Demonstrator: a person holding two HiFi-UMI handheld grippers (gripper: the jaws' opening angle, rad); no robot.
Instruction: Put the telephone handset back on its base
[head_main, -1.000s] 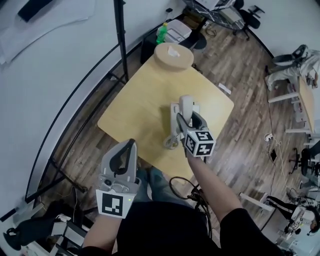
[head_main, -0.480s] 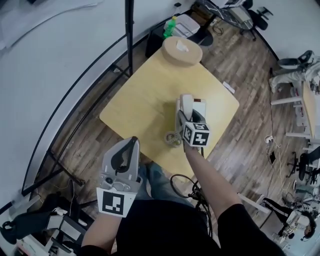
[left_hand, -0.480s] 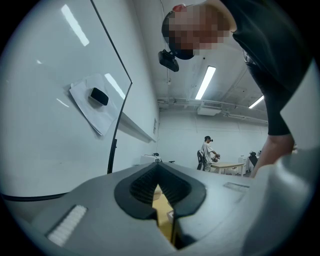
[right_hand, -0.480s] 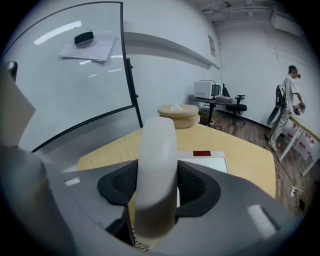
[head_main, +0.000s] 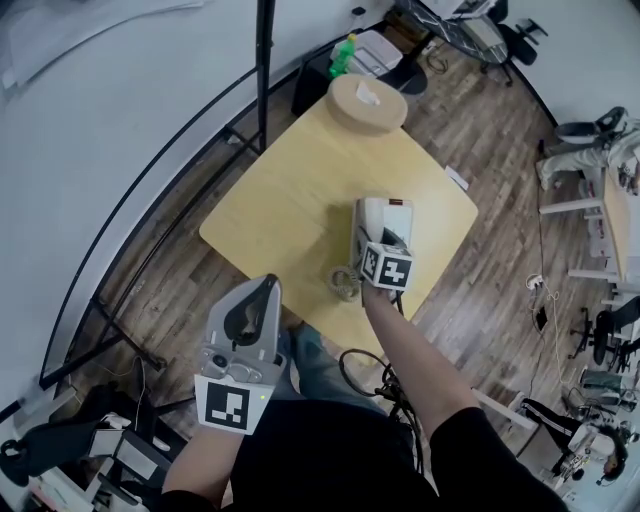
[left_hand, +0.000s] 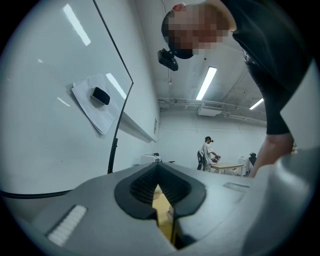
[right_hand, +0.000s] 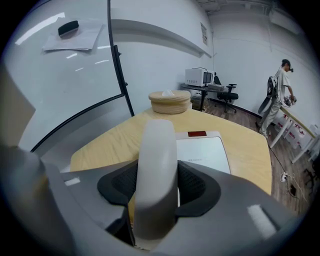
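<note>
The white telephone handset (right_hand: 156, 165) is clamped upright between the jaws of my right gripper (right_hand: 157, 187), which is shut on it. In the head view the handset (head_main: 372, 214) hangs over the left side of the white telephone base (head_main: 396, 215), and the right gripper (head_main: 381, 240) is just behind it. I cannot tell whether handset and base touch. The base (right_hand: 204, 151) lies flat on the table with a red patch at its far end. A coiled cord (head_main: 344, 283) lies near the table's front edge. My left gripper (head_main: 262, 292) is shut and empty, off the table.
The light wooden table (head_main: 290, 190) carries a round wooden box (head_main: 366, 101) at its far corner. A black stand pole (head_main: 265, 60) rises beside a curved white wall. A green bottle (head_main: 346, 50), chairs and desks stand on the wood floor. A person (right_hand: 280, 92) stands far right.
My right gripper has carried the handset a little forward and down over the base. The left gripper has stayed where it was.
</note>
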